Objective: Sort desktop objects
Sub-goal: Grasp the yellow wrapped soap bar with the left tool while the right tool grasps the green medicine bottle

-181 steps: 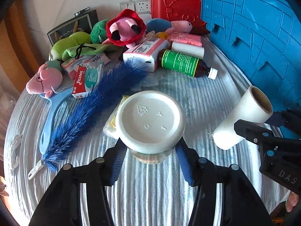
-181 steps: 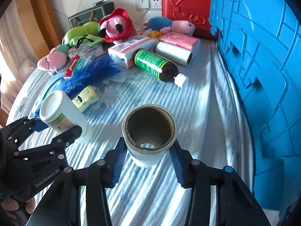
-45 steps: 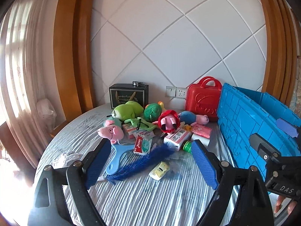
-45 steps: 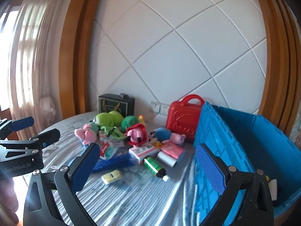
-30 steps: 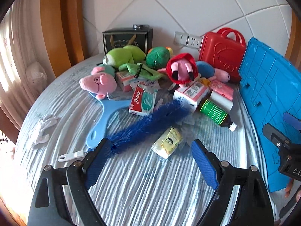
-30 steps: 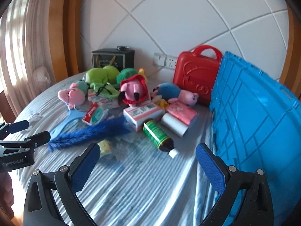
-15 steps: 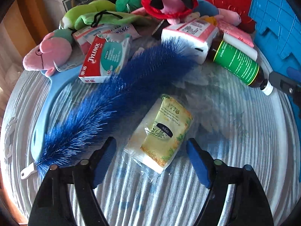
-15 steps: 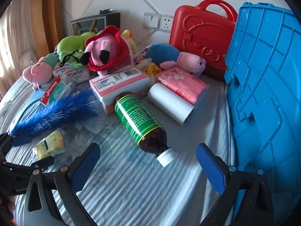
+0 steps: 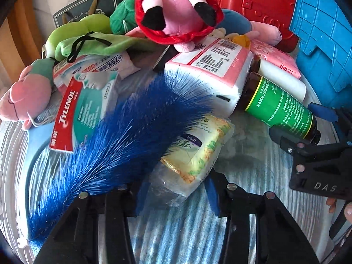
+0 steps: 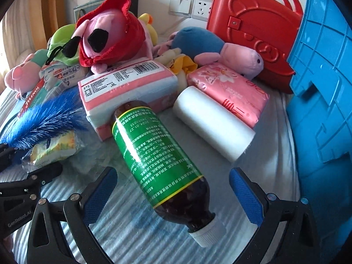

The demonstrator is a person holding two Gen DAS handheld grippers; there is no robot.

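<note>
Red "TYLENOL" box [image 9: 72,114]; left gripper [image 9: 173,195] closing round "OPEN"-labelled tissue pack [image 9: 195,149]; right gripper [image 10: 171,198] apart.

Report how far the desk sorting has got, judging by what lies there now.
Done: nothing visibly sorted. In hand: the left gripper is closing around the yellow tissue pack; the right gripper stands open astride the green-labelled bottle. Left: toys, boxes, blue brush, white roll heaped beside the blue crate.

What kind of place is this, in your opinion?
Probably a room in a home: a padded wall with a wall socket, plush toys such as the pink pig, and household items like the Tylenol box on a striped cloth.
</note>
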